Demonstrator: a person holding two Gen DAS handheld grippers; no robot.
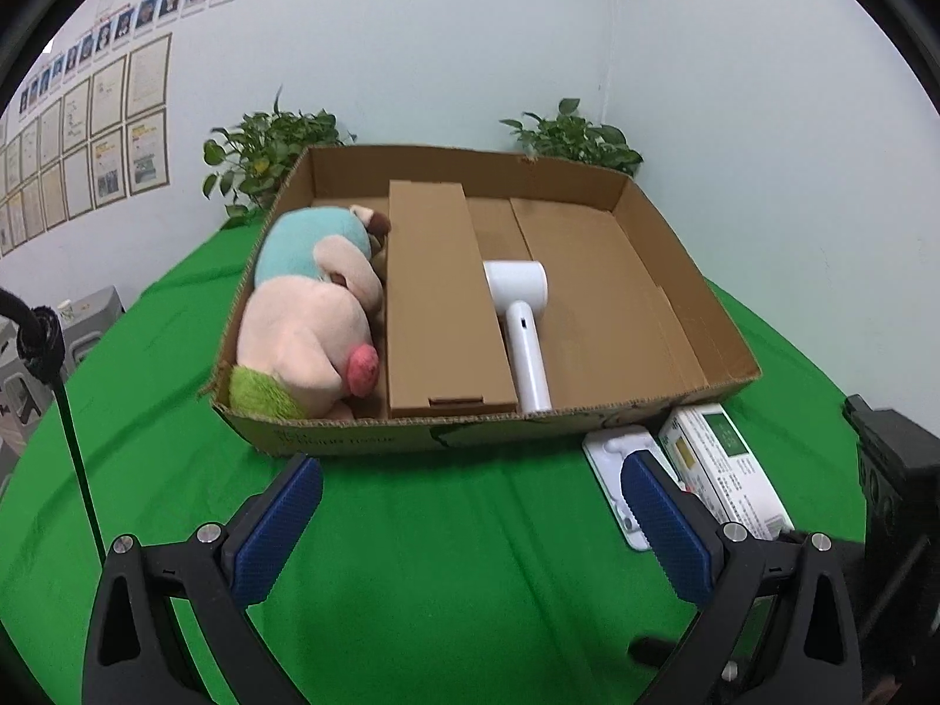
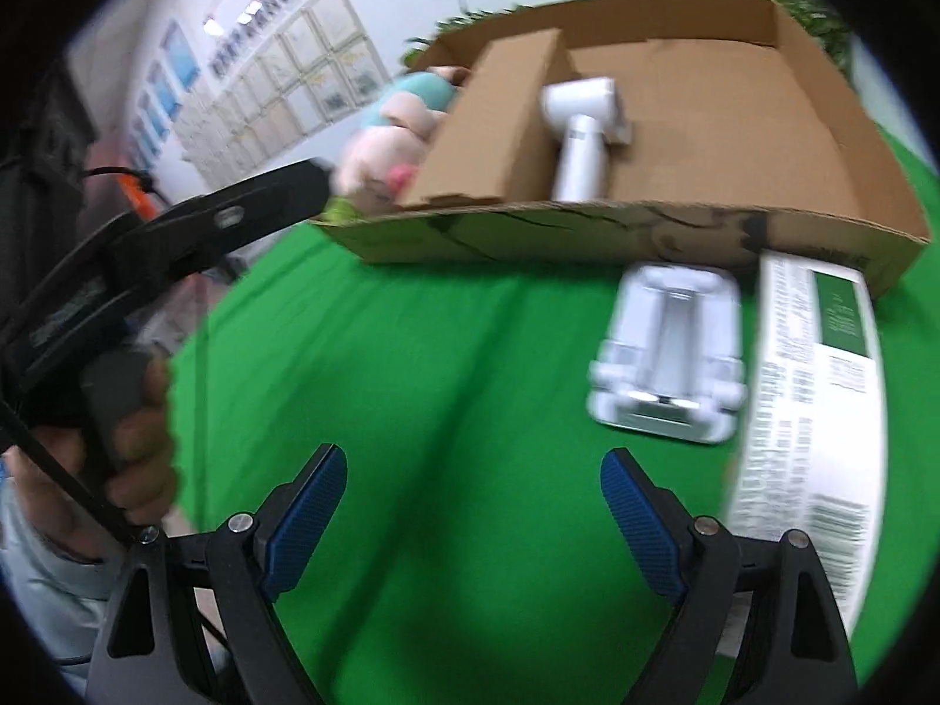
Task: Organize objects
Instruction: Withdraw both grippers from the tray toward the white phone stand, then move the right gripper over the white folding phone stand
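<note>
Blue pads (image 1: pixel 276 529) sit closest to me in the left wrist view, and they belong to my left gripper (image 1: pixel 470 523). Its fingers are spread wide with nothing between them, and it hangs over the green tabletop (image 1: pixel 440 558). My right gripper (image 2: pixel 473 514) is spread wide too, holding nothing, above the same green cloth.

Past the left gripper I see a big cardboard box (image 1: pixel 675 270) with low walls. A plush toy (image 1: pixel 305 317) lies along the box's left side. It is pink with a light blue part, a green end and a round pink spot. Right beside it is a long brown carton (image 1: pixel 440 299), lying flat. Next to that is a white hair dryer (image 1: pixel 520 317); its handle end reaches the near wall.

Outside the box, just in front of its near wall, two more things lie on the tabletop. One is a flat white holder (image 2: pixel 670 352), maybe a stand; I cannot tell. Just to its right is a white packet box (image 2: pixel 811 399) with a green label and small print. In the left view, my left gripper's right finger covers part of the holder.

The right view is blurry. On its left I can see a hand (image 2: pixel 129 440) holding the left gripper's black handle. Two leafy plants (image 1: pixel 270 147) stand behind the box, by a white wall with framed papers (image 1: pixel 106 135).
</note>
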